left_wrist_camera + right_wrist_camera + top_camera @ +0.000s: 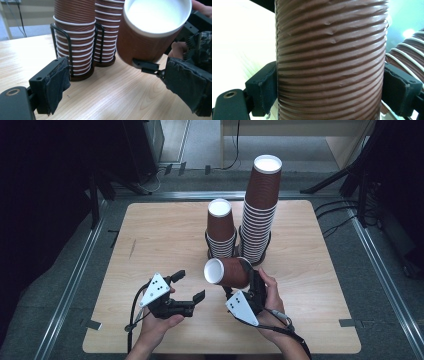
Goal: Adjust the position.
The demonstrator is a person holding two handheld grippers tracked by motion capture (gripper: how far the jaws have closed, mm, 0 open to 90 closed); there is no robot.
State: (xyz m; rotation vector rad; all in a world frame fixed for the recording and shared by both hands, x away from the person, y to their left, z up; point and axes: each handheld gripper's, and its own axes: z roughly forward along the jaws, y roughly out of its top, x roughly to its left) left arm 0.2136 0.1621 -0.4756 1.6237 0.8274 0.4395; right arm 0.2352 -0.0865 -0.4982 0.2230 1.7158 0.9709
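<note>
The right gripper [248, 279] has a single brown ribbed paper cup [228, 271] clamped across its body, one black padded jaw pressed on each side of the wall, as the right gripper view shows. The cup lies tipped on its side above the table, its white mouth turned toward the person's left, just in front of the two racks. The left gripper [189, 286] hovers beside it with its jaws spread wide and nothing between them; in the left gripper view the cup's rim sits close above its far jaw.

Behind the held cup stand two piles of nested cups in black wire holders: a short stack [220, 228] and, touching it on the right, a tall stack [261, 207]. The work in hand looks like moving this cup onto or off one of those piles, most likely with a handover or a re-grip by the free gripper.

To do it well, the grip should stay light, since the thin wall already shows small creases under the pads and more squeeze would likely dent it. If the left gripper takes over, it should close on the ribbed wall near the rim, where the paper is stiffest, before the right one lets go. The cup then needs turning until its axis lines up with the chosen stack, and it should be lowered straight, keeping clear of the wire holder [60, 42] and not nudging the tall pile, which seems easy to topple.
</note>
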